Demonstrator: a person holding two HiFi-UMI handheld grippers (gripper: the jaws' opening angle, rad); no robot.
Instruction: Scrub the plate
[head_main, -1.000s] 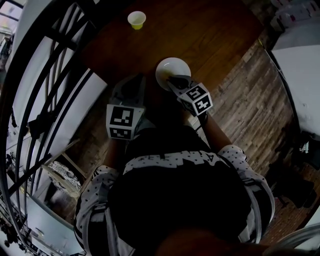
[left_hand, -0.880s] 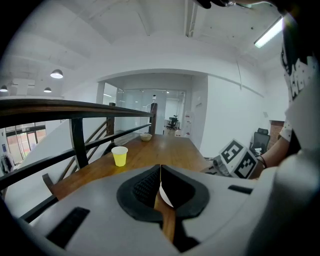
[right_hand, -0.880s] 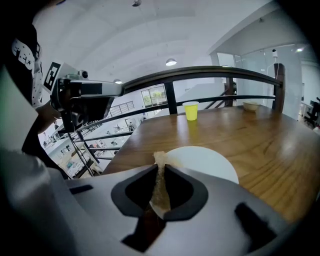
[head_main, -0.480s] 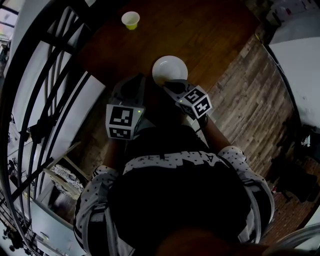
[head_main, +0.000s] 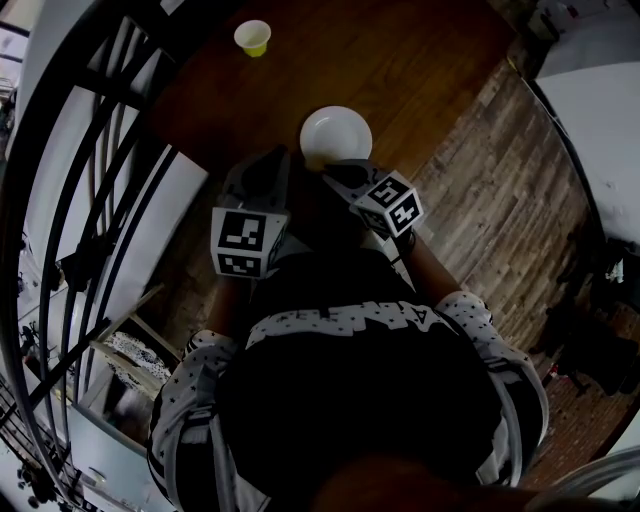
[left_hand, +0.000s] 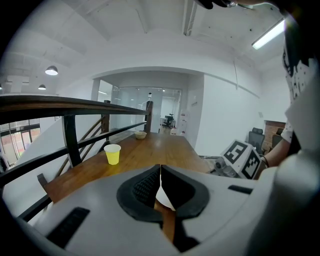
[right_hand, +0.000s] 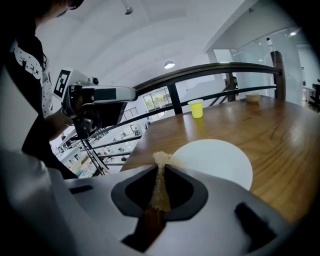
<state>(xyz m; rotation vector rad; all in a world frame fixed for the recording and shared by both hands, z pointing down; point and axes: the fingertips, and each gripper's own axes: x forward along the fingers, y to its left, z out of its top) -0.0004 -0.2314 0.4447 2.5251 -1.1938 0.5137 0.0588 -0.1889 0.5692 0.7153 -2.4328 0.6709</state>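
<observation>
Left tongs (left_hand: 160, 170): pads closed tip to tip with nothing between them. A thin slit below the tips shows wood and a sliver of white.
Left tongs, position: at the near edge of the bench (head_main: 400, 70), just left of the plate (head_main: 335, 135) and apart from it in the head view.
Right tongs (right_hand: 161, 167): clamped on a thin tan pad (right_hand: 160, 161). The frayed tip of the pad sticks out past the pads.
Right tongs, position: at the near rim of the plate. The pad tip lies over the near-left edge of the plate in the right gripper view. Contact cannot be confirmed.
Plate: white, round, flat on the bench near its front edge, directly ahead of the right tongs. The visible surface is bare.
Cup (head_main: 252, 37): yellow, upright, well beyond the plate and to its left, near the railing (left_hand: 75, 107).
Bowl (right_hand: 252, 97): small and pale, at the far end of the bench. Contents cannot be made out.
Bench: dark wood planks, long, running alongside the dark railing.
Tongs, relation: side by side and close together, marker cubes toward the person.
</observation>
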